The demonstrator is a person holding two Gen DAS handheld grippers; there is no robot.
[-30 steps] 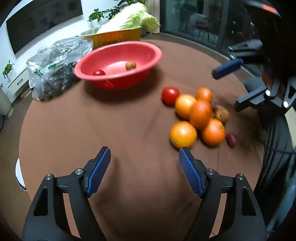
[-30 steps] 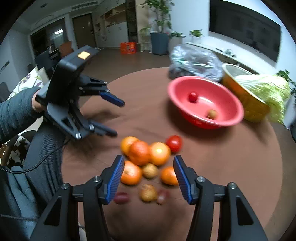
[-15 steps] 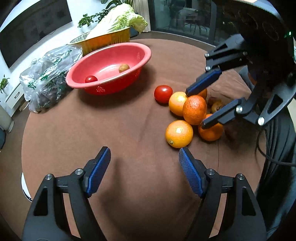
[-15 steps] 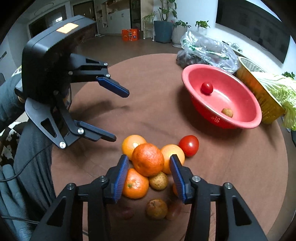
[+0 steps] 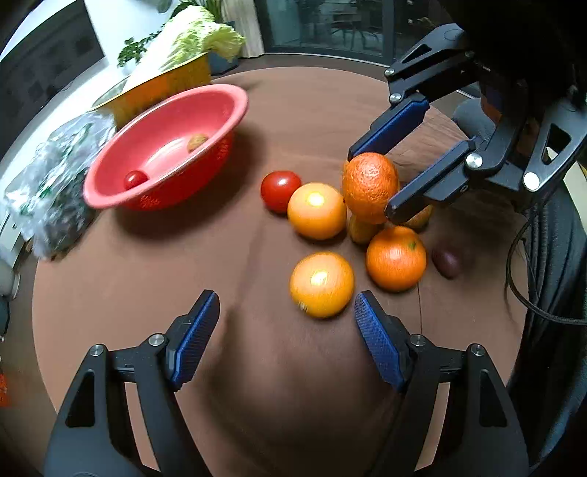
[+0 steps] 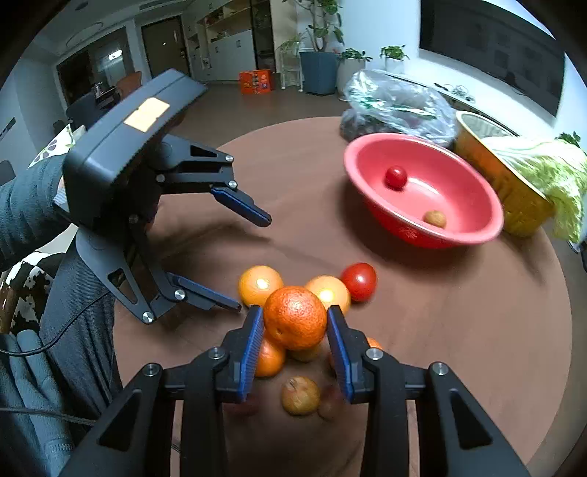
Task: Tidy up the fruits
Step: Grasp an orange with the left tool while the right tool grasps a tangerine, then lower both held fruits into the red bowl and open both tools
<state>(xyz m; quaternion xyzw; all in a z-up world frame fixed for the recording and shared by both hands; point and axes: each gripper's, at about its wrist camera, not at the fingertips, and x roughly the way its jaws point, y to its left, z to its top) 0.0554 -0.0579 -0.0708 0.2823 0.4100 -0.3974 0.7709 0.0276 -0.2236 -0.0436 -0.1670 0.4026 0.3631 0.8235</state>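
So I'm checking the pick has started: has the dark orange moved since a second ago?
Yes. The dark orange has risen off the pile, above the yellow orange; the right tool has just closed on it.

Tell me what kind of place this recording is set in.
Most likely a home living and dining room: a round brown table with fruit and a red bowl, potted plants, a wall-mounted dark screen.

Home living-dining room: round brown table (image 6: 458, 330), wall-mounted dark TV (image 6: 491, 40), potted plants (image 6: 323, 36) on the floor, cabinets behind, cabbage (image 6: 550, 172) in a yellow bowl.
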